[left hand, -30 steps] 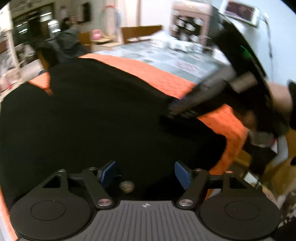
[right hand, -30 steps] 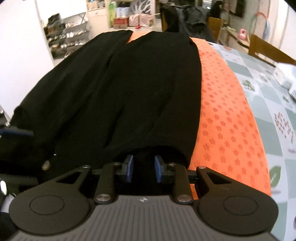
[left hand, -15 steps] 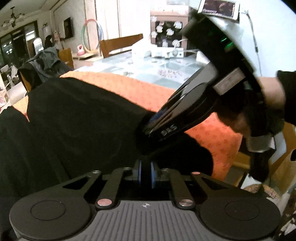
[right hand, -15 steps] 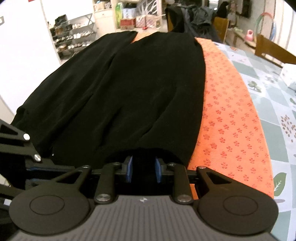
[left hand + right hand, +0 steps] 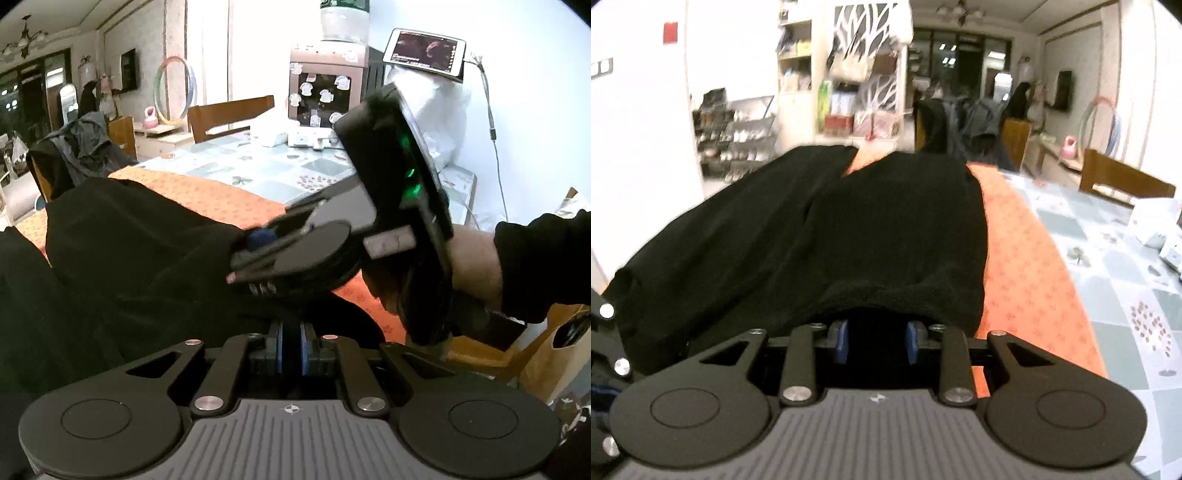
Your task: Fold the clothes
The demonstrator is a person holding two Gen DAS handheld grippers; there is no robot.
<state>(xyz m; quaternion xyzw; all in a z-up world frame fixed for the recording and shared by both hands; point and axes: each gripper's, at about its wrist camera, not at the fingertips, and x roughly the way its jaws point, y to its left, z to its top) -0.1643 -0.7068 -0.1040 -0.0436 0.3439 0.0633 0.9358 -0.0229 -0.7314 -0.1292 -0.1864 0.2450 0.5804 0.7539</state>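
Note:
A black garment (image 5: 879,229) lies lengthwise on an orange patterned cloth (image 5: 1027,266) over the table. In the right wrist view its near hem arches over my right gripper (image 5: 877,339). The jaws are opening, with dark fabric still between the blue pads. My left gripper (image 5: 291,347) is shut on the garment's near edge (image 5: 155,258), its blue pads almost touching. The left wrist view also shows the right gripper (image 5: 258,240) just ahead, held by a hand (image 5: 472,266) in a dark sleeve, its tip at the lifted fabric.
Beyond the orange cloth is a checked tablecloth (image 5: 1115,280) with white boxes (image 5: 295,136) at the far end. Wooden chairs (image 5: 229,114) stand behind the table, one draped with dark coats (image 5: 967,125). A shoe rack (image 5: 738,129) is at the far left.
The left gripper's jaws have gone from wide open to shut on the garment's edge. Both wrist views have tilted up, showing more of the room. The right jaws have spread slightly.

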